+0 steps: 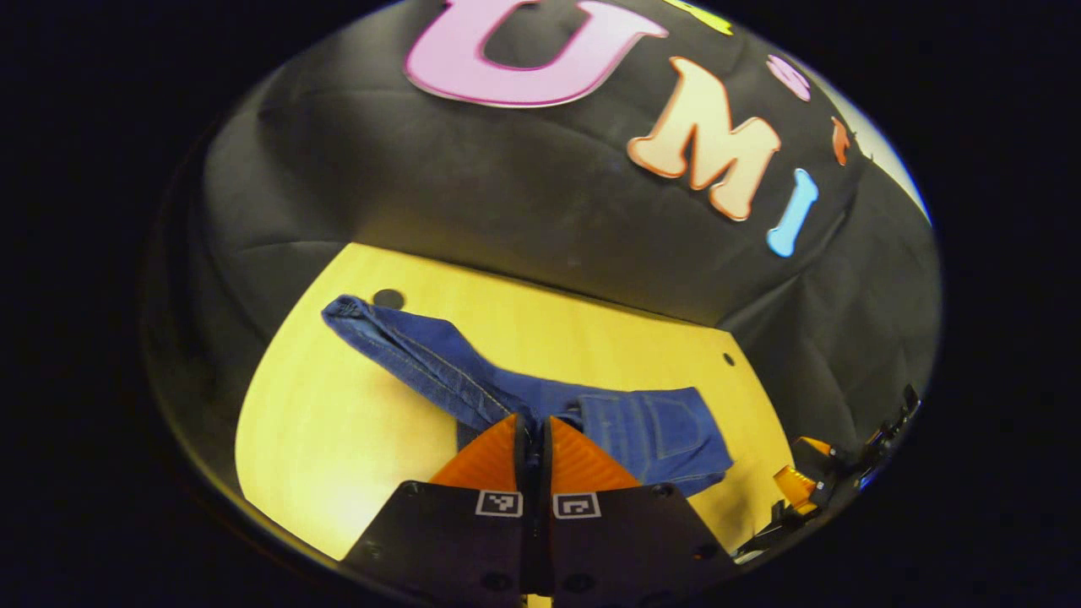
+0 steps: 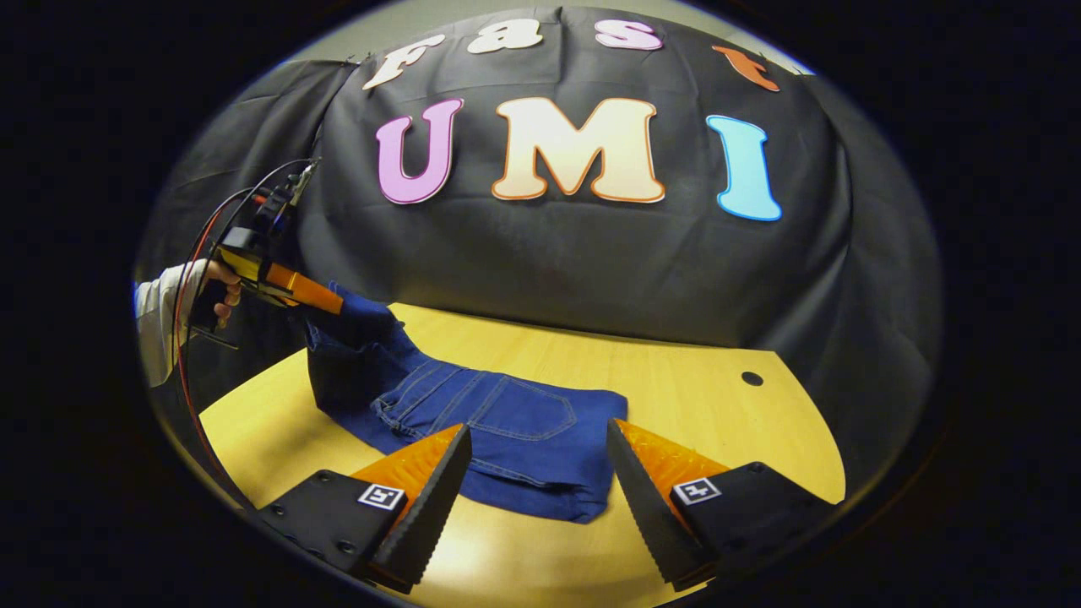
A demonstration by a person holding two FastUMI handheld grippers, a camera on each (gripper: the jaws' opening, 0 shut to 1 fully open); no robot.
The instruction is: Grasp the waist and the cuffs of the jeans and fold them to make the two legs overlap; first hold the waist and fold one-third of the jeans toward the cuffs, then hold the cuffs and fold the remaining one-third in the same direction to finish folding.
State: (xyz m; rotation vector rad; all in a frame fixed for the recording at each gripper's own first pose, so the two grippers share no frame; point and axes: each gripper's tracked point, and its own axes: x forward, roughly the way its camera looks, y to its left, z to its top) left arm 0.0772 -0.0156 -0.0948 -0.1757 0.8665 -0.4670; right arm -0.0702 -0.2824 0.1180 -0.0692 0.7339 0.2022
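In the left gripper view we see the left gripper [image 1: 534, 435] with its two fingers drawn together, a fold of the jeans [image 1: 473, 376] pinched in the narrow gap between them. The denim runs away from those fingers across the yellow wooden table [image 1: 338, 422]: one leg stretches toward the far left, its cuff [image 1: 342, 310] lying just beside a small dark hole [image 1: 388, 298] in the tabletop, while the pocketed seat [image 1: 659, 426] lies flat to the right. At the lower right edge of that view part of the other gripper shows near the table's rim. In the right gripper view we see the right gripper [image 2: 536, 447] hovering low over the near edge of the table [image 2: 718, 405], its fingers [image 2: 426, 498] held wide apart with nothing between them; the waist end of the jeans [image 2: 524, 439], back pocket upward, lies just beyond and between the tips. At the left of this view a hand [image 2: 221, 291] in a pale sleeve [image 2: 160, 321] holds the left gripper [image 2: 325, 300] raised above the table, lifting a bunch of denim off the surface so the cloth slopes down from it to the flat waist part. A second dark hole [image 2: 752, 378] marks the tabletop at the right.
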